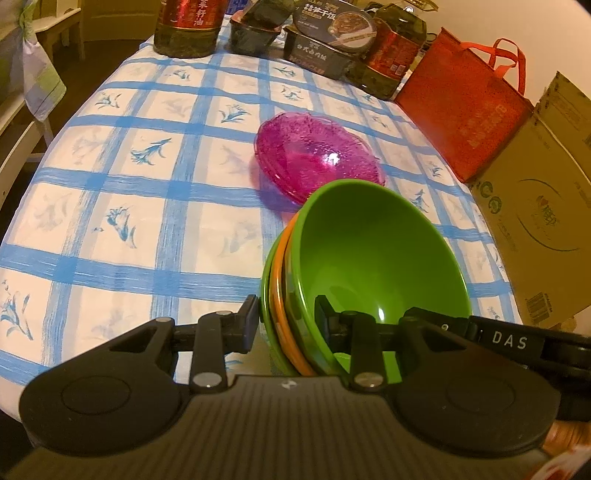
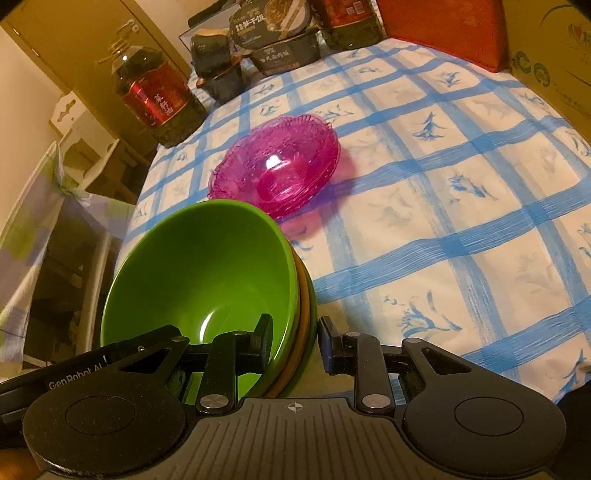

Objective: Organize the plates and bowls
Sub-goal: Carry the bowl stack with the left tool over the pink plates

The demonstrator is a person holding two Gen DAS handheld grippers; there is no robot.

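A stack of nested bowls, green on top [image 1: 373, 254] with an orange one [image 1: 280, 291] and another green one under it, is held above the blue-checked tablecloth [image 1: 129, 184]. My left gripper [image 1: 286, 319] is shut on the stack's left rim. My right gripper [image 2: 293, 338] is shut on the same stack [image 2: 207, 266] at its right rim. A pink glass bowl stack [image 1: 317, 151] sits on the table just beyond; it also shows in the right wrist view [image 2: 277, 166].
Oil bottles [image 1: 186, 26], food boxes [image 1: 325, 40], a red bag [image 1: 461, 107] and a cardboard box [image 1: 539, 218] line the table's far and right sides. A chair [image 2: 55, 229] stands at the table's left.
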